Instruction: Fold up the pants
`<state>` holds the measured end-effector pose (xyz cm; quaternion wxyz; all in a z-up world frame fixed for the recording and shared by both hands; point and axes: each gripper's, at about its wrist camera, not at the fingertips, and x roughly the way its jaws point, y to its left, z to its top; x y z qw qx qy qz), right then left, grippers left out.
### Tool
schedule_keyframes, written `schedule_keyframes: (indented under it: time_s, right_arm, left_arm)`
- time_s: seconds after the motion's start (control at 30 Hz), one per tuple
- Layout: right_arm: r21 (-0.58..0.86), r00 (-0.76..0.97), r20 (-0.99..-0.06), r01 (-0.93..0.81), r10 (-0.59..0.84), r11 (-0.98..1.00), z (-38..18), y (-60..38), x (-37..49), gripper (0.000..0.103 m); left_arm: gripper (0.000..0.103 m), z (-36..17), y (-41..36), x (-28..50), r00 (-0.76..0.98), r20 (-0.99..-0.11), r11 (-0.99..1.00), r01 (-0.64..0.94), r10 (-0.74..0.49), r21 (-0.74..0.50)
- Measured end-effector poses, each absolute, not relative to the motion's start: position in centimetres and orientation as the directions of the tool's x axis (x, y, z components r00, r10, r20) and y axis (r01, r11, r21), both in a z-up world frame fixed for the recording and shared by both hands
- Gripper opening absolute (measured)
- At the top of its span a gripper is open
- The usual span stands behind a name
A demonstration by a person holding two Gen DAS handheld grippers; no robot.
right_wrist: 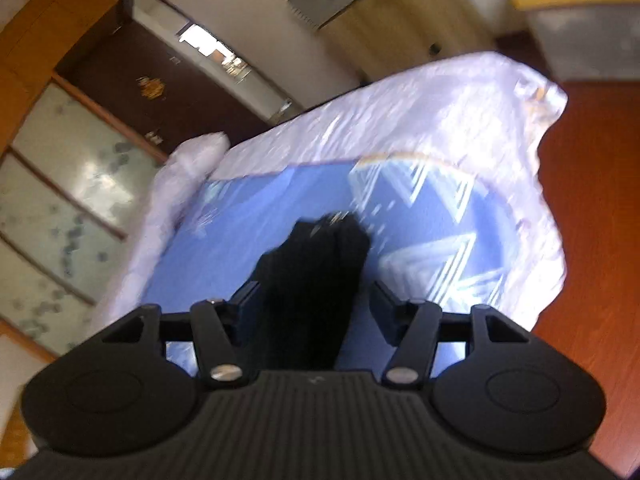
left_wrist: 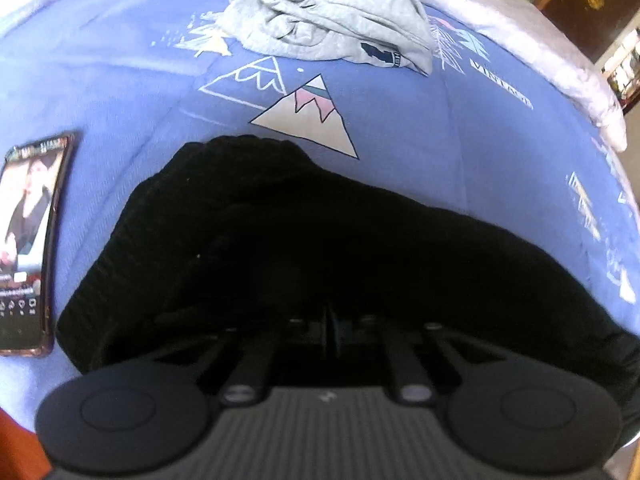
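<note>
Black pants (left_wrist: 320, 240) lie in a dark heap on a blue bed sheet (left_wrist: 400, 128) printed with mountain triangles, spread across the near part of the bed. In the left wrist view the left tool (left_wrist: 331, 320) is pressed down into the fabric with its jaws drawn together; the black cloth against black fingers hides whether any fold is pinched between them. In the right wrist view, which is blurred and tilted, the right tool (right_wrist: 310, 300) stands with its jaws apart, and a bunched length of the pants (right_wrist: 316, 264) runs up through the gap between them; the pads do not appear to press on it. A phone (left_wrist: 30, 240) with a lit screen lies on the sheet just left of the heap. A crumpled grey garment (left_wrist: 332, 20) rests farther up the bed, well apart from the pants. A pale quilt (right_wrist: 400, 120) edges the sheet. Beyond the bed stand a dark wooden door (right_wrist: 152, 88) and a reddish floor (right_wrist: 592, 240).
</note>
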<state>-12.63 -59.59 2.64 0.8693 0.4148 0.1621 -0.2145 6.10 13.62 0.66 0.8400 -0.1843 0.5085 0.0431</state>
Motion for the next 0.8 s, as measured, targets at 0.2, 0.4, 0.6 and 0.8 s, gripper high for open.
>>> schedule_keyframes:
  time_s: [0.2, 0.4, 0.6, 0.8]
  right_arm:
    - [0.443, 0.882, -0.437, 0.382, -0.176, 0.811, 6.0, -58.7, -7.5, 0.062]
    - [0.263, 0.734, -0.68, 0.248, -0.003, 0.932, 4.1, -59.0, 0.7, 0.05]
    - [0.301, 0.772, -0.634, 0.202, 0.037, 0.932, 4.4, -59.0, -0.2, 0.007]
    - [0.384, 0.827, -0.561, 0.299, -0.036, 0.873, 6.0, -62.8, -0.8, 0.021]
  left_arm:
    - [0.006, 1.3, 11.8, 6.4, 0.45, -0.892, 0.948, -0.268, -0.033, -0.17]
    - [0.005, 1.3, 10.7, 6.7, 0.44, -0.898, 0.957, -0.267, 0.015, -0.115]
    - [0.009, 1.6, 10.1, 7.1, 0.416, -0.908, 0.953, -0.287, 0.036, -0.094]
    - [0.022, 4.2, 8.8, 6.3, 0.478, -0.879, 0.955, -0.261, 0.003, -0.139]
